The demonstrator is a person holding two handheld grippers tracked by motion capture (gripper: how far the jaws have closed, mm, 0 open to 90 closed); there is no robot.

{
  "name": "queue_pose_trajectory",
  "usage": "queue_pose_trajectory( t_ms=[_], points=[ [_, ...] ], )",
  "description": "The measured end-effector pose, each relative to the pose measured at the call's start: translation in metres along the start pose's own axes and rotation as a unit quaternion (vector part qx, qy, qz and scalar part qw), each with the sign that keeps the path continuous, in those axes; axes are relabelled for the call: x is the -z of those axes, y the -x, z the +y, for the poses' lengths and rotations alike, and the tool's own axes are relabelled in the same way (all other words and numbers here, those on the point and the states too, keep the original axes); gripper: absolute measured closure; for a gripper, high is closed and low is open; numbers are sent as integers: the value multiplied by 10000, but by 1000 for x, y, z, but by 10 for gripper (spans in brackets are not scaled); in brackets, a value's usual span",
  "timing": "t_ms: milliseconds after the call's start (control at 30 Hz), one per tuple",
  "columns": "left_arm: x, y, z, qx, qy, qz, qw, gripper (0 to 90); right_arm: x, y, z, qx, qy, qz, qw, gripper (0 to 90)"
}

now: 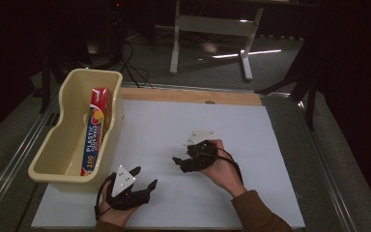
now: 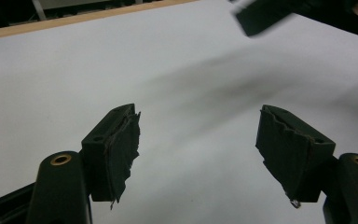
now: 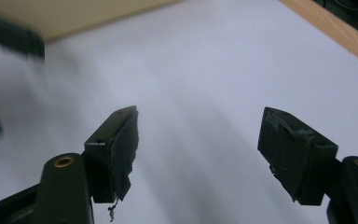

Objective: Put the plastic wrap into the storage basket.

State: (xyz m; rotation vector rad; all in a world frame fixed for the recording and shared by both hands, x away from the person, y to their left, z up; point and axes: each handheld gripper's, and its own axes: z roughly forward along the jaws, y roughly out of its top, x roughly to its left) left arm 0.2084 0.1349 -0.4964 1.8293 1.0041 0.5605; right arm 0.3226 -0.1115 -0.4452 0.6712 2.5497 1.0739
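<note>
High view: near the table's left edge, a plastic-wrap box [image 1: 95, 129] stands in a cream bin [image 1: 67, 99]; both grippers, left gripper [image 1: 143, 177] and right gripper [image 1: 181, 163], hover empty. Left gripper view: fingers [image 2: 116, 149] released. Right gripper view: fingers [image 3: 119, 149] released. Likely next: reach for the box.

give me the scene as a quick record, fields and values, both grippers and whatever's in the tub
surface: white board on a table
tub: cream plastic tub at the board's left edge
tub contents: one box of plastic wrap, leaning lengthwise against the tub's right wall
left gripper: open, holding nothing, near the tub's front corner
right gripper: open, holding nothing, mid-board
contact: neither gripper touches the tub or the box
</note>
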Motion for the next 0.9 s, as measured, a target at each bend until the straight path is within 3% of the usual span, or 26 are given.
queue_pose_trajectory(
  t_ms=[200,333,400,500,700,800,900],
  points=[
    [0,-3,0,20,-3,55,10000,293,27,13,-47,-220,347,-171,9990,266],
    [1,-5,0,36,8,85,10000,293,41,20,-84,-614,815,-156,9947,266],
    [1,-5,1,48,22,89,9999,293,45,21,-102,-688,901,-210,9933,266],
    [1,-5,1,35,26,92,9999,293,52,22,-120,-523,738,-318,9954,259],
    [-1,-6,0,8,16,108,9999,290,71,23,-141,-231,829,-257,9960,233],
    [-2,-5,-1,-11,0,136,9999,289,79,28,-146,-244,992,-329,9942,228],
    [-5,-6,-1,3,-39,164,9999,289,86,36,-151,-452,1166,-373,9915,227]
  ],
)
